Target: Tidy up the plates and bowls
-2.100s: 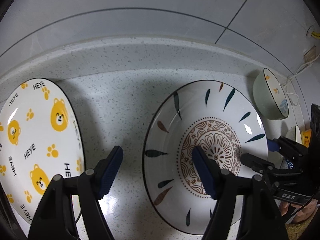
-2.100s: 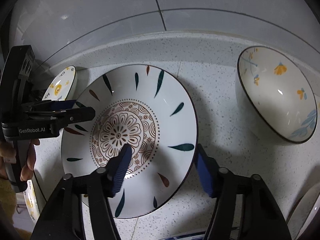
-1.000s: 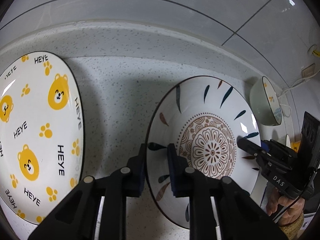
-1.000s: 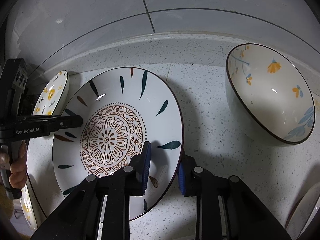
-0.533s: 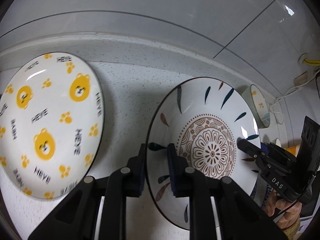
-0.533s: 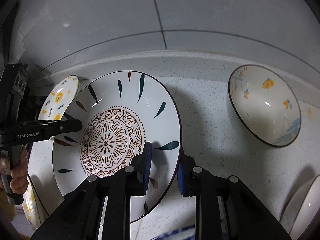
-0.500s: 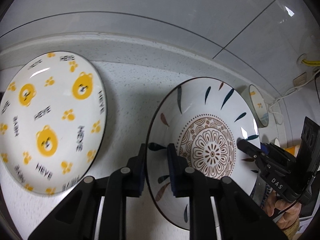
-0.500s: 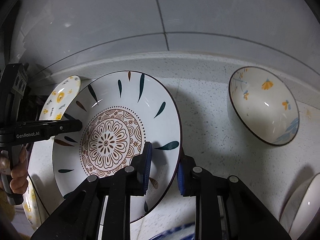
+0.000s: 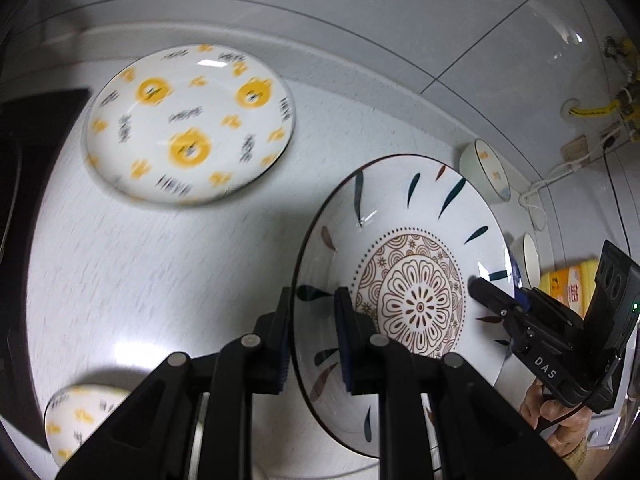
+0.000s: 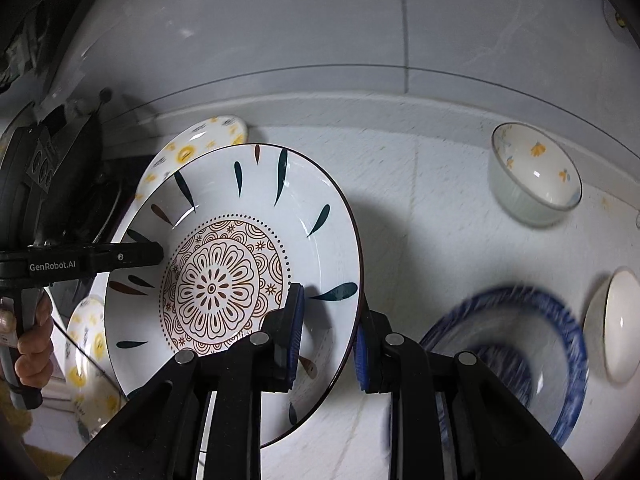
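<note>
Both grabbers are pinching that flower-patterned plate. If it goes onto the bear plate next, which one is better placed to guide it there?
Probably the left gripper: it clamps the patterned plate's rim on the side facing the bear plate. The right gripper holds the far rim.

Dim cool light; motion blur on bear plate [image 9: 188, 124], counter [image 9: 132, 264]; fisheye edges dark.

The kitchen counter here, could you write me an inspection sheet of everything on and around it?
Surface: speckled white stone counter.
Job's things: mandala-patterned white plate held off the counter; yellow bear-print plate; flower-print bowl; blue-rimmed glass bowl; small plain white bowl.
Clutter: yellow package.
Grippers: left gripper and right gripper each clamp the mandala plate's rim.
Cables: white cord to a wall socket.
Surroundings: grey tiled wall.
</note>
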A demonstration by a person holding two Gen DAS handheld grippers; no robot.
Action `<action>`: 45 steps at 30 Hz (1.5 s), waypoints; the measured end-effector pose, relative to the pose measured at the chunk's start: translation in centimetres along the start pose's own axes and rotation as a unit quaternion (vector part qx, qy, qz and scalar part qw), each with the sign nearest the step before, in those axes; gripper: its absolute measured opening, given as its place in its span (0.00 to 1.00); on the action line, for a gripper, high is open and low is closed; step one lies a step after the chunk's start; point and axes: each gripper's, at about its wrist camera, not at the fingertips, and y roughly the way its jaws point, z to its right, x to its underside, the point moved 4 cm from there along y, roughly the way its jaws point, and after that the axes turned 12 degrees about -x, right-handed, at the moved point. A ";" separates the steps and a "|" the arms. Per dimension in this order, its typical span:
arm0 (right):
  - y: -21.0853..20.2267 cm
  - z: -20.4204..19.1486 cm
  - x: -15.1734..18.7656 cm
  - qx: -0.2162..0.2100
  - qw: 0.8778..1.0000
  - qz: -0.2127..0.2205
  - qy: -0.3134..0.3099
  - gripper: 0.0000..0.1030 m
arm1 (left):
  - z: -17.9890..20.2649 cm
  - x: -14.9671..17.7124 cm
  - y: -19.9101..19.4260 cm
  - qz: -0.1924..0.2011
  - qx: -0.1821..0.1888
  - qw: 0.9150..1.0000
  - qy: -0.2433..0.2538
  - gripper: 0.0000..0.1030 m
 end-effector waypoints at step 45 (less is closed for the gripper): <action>8.6 -23.5 12.4 -0.042 0.998 -0.048 0.016 0.19 | -22.5 13.1 -4.7 0.002 -0.011 1.000 0.010 0.15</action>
